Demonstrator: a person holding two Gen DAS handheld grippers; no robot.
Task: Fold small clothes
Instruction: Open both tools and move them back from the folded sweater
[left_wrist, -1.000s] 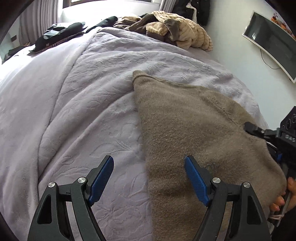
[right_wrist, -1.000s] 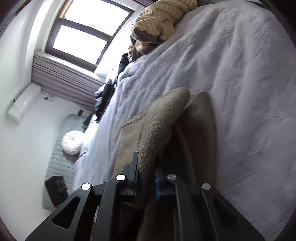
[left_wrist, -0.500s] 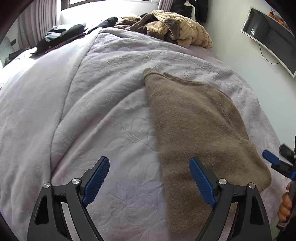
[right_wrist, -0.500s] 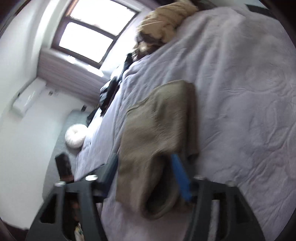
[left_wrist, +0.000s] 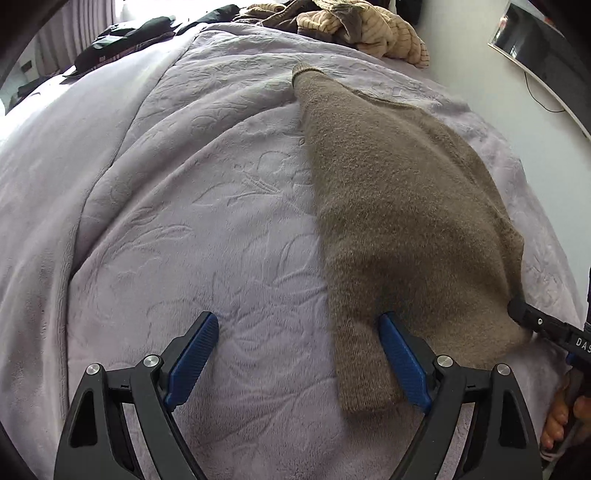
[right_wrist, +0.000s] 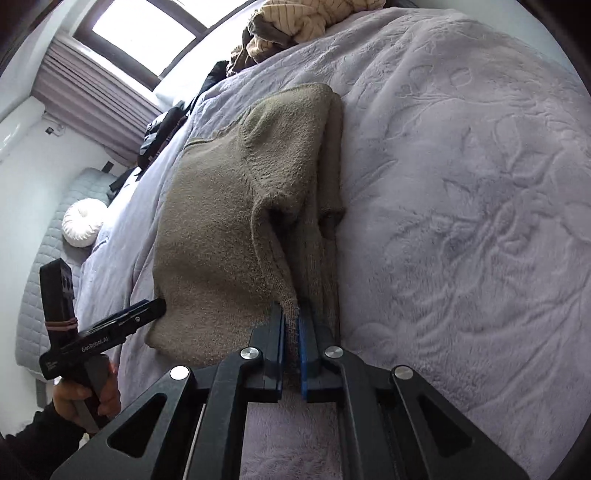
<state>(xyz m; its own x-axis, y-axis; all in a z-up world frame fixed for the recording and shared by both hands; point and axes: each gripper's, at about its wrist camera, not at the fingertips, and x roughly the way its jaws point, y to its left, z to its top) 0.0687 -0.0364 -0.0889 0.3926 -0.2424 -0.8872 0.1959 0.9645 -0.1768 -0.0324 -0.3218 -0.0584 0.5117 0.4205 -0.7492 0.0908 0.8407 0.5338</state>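
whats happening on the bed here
A person with a two-finger gripper in each hand is folding a brown knit sweater laid on a lilac bedspread. The right gripper is shut on the sweater's near edge, a fold of knit pinched between its blue pads. The left gripper hovers open over the sweater's other near corner, gripping nothing yet. A heap of other clothes waits at the far end of the bed.
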